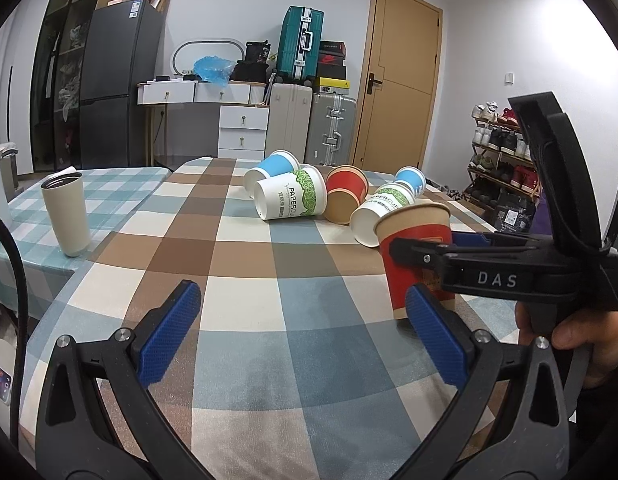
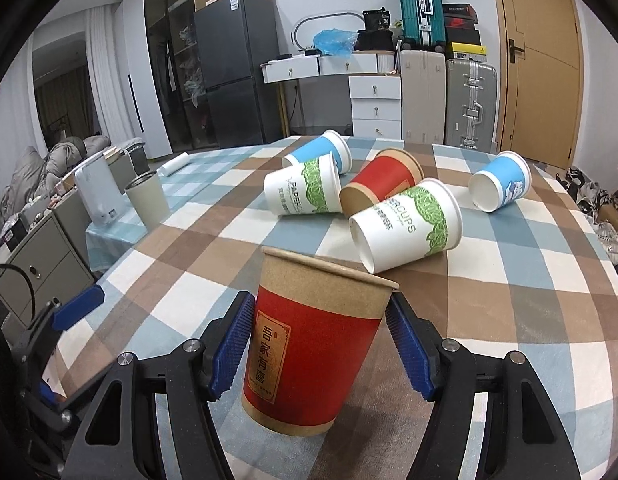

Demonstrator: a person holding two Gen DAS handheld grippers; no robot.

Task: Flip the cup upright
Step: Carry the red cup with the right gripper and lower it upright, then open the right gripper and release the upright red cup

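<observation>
A red and brown paper cup [image 2: 313, 344] stands upright, slightly tilted, on the checked tablecloth [image 2: 529, 320]. My right gripper [image 2: 321, 344] has its blue pads against both sides of it. The same cup [image 1: 417, 256] shows at the right of the left wrist view with the right gripper's black fingers [image 1: 421, 252] around it. My left gripper [image 1: 305, 336] is open and empty, low over the cloth to the left of the cup. Several other paper cups lie on their sides behind: a white and green one [image 2: 405, 226], a red one [image 2: 383, 184], a blue one [image 2: 499, 186].
A beige tumbler [image 1: 67, 214] stands upright at the left on a teal checked cloth. Another white and green cup [image 2: 303, 190] and a blue cup [image 2: 321, 154] lie in the pile. Suitcases, drawers and a fridge stand behind the table. A shoe rack [image 1: 501, 152] is at the right.
</observation>
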